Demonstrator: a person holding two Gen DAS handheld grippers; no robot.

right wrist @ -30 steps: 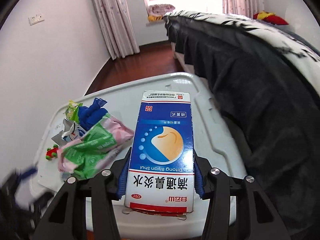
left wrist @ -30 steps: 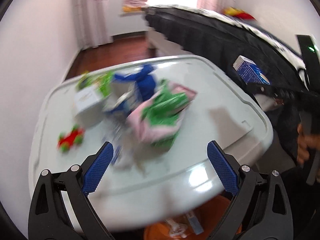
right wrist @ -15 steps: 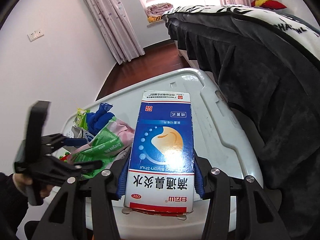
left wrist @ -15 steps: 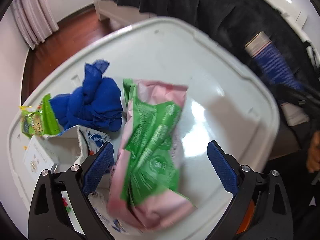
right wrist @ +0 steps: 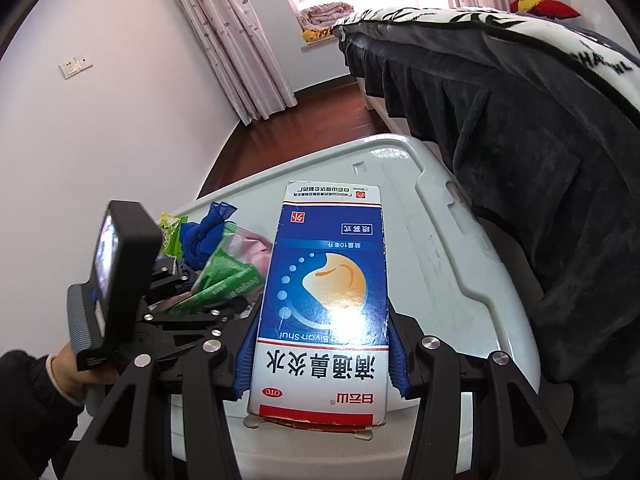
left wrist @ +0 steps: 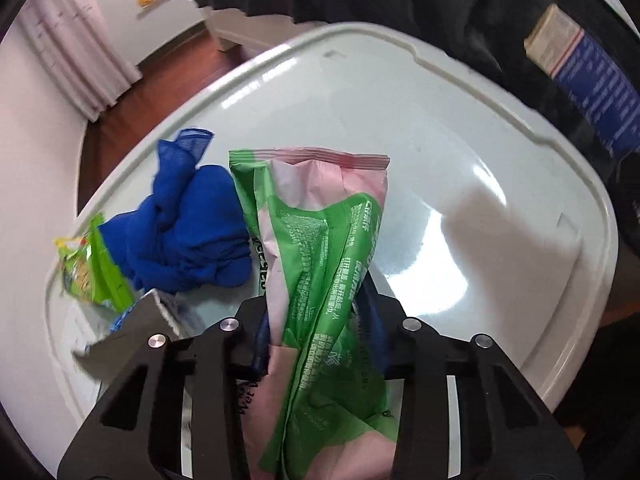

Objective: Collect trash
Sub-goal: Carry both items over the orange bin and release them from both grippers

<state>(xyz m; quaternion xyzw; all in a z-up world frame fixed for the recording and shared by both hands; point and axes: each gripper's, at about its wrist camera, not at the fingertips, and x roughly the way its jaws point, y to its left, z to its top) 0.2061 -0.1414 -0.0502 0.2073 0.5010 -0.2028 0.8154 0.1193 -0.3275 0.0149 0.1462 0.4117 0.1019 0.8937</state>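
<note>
My left gripper [left wrist: 320, 320] is shut on a pink and green wet-wipe packet [left wrist: 320, 264], which sticks out forward over the white bin lid [left wrist: 460, 128]. My right gripper [right wrist: 320, 356] is shut on a blue and white medicine box [right wrist: 326, 292] and holds it above the lid's [right wrist: 440, 264] near edge. The left gripper and its packet [right wrist: 224, 280] show at the left of the right wrist view. The box [left wrist: 584, 68] shows at the upper right of the left wrist view.
A crumpled blue cloth [left wrist: 188, 228], a small green snack wrapper [left wrist: 88, 268] and torn white packaging [left wrist: 132, 328] lie on the lid's left side. A bed with a dark cover [right wrist: 520, 120] stands to the right. A white wall [right wrist: 100, 140] is at the left.
My left gripper moved over the lid, came down on the pink and green packet and shut on it. My right gripper kept hold of the medicine box, nearly still.
</note>
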